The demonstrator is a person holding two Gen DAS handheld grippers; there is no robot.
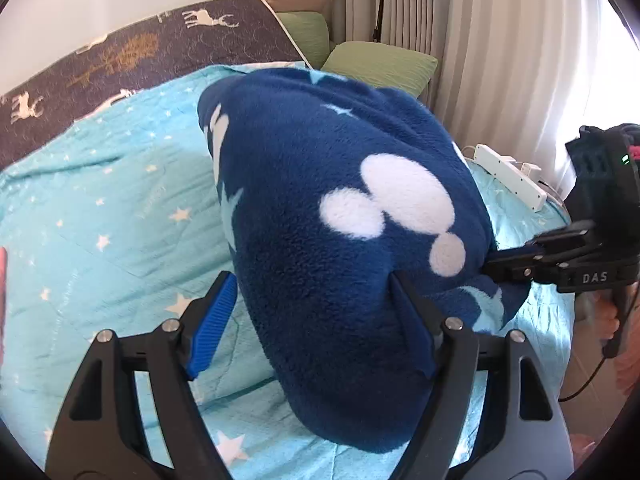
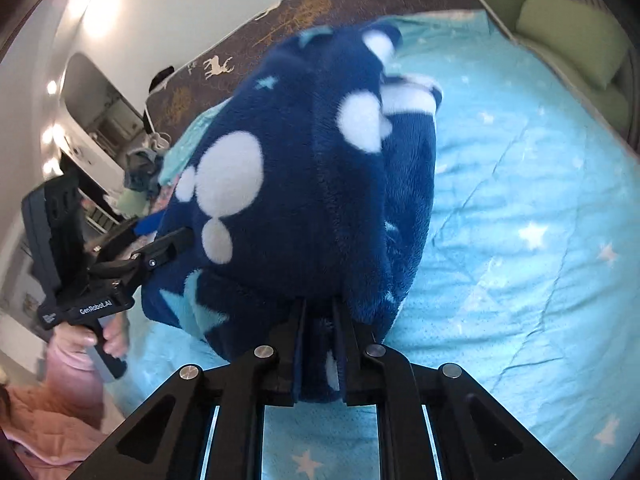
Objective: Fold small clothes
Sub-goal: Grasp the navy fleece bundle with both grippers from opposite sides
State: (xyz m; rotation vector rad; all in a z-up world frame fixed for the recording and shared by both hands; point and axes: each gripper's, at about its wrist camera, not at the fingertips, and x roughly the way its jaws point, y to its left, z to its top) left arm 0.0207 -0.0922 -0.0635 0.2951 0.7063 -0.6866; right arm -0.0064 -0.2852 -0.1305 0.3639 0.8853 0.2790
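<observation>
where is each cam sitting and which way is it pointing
Left wrist: sits on the left claw, looking along its open fingers at the blue fleece garment on the star bedspread; the right claw shows at the right edge.
Right wrist: sits on the right claw, shut on the fleece, facing the headboard; the left claw and the person's hand show at left.
Shared: the garment, bedspread, green cushions.

Both cameras ride just behind their tongs, tilted down at the bed point(image 1: 100, 216), very close to the fleece point(image 1: 340, 220). The left view faces the curtain point(image 1: 500, 40) side; the right view faces the wall point(image 2: 160, 12). The 2 views share the fleece, the bed and the headboard point(image 2: 304, 8).
</observation>
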